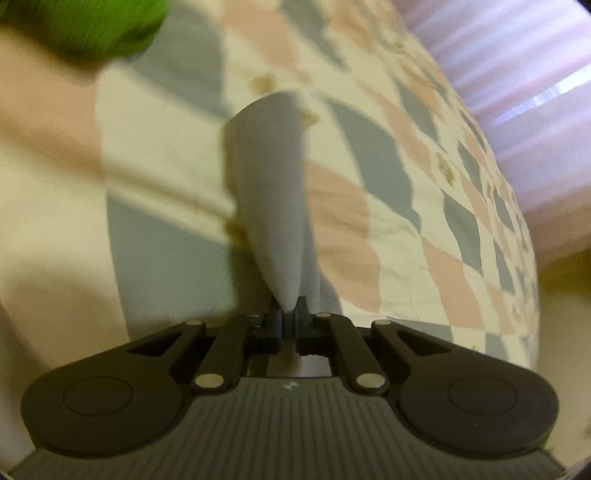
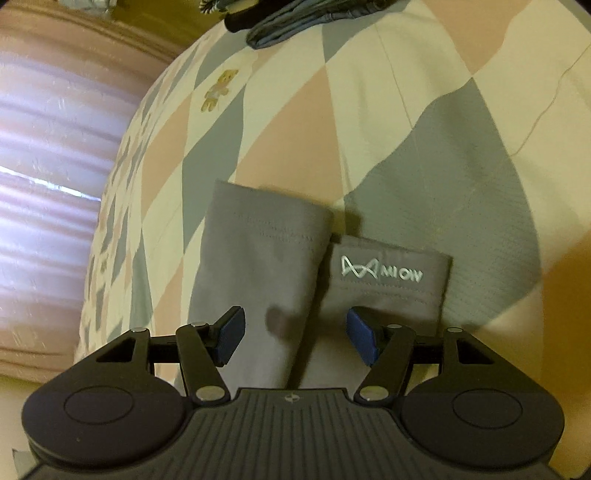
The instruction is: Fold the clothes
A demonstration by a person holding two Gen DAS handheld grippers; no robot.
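Observation:
My left gripper (image 1: 290, 312) is shut on a grey garment (image 1: 267, 192) that hangs forward from its jaws above the checkered bedspread (image 1: 369, 166). In the right wrist view the grey garment (image 2: 255, 266) lies on the bedspread (image 2: 369, 110), one part overlapping another that carries a white "MIOW" logo (image 2: 380, 271). My right gripper (image 2: 295, 334) is open just above it, blue pads (image 2: 231, 332) on either side of the overlap, holding nothing.
A green cloth (image 1: 81, 26) lies at the far left of the bed. A pile of dark grey and black clothes (image 2: 291, 18) sits at the far end. Pink curtains (image 2: 44, 166) hang beyond the bed's edge (image 1: 517, 55).

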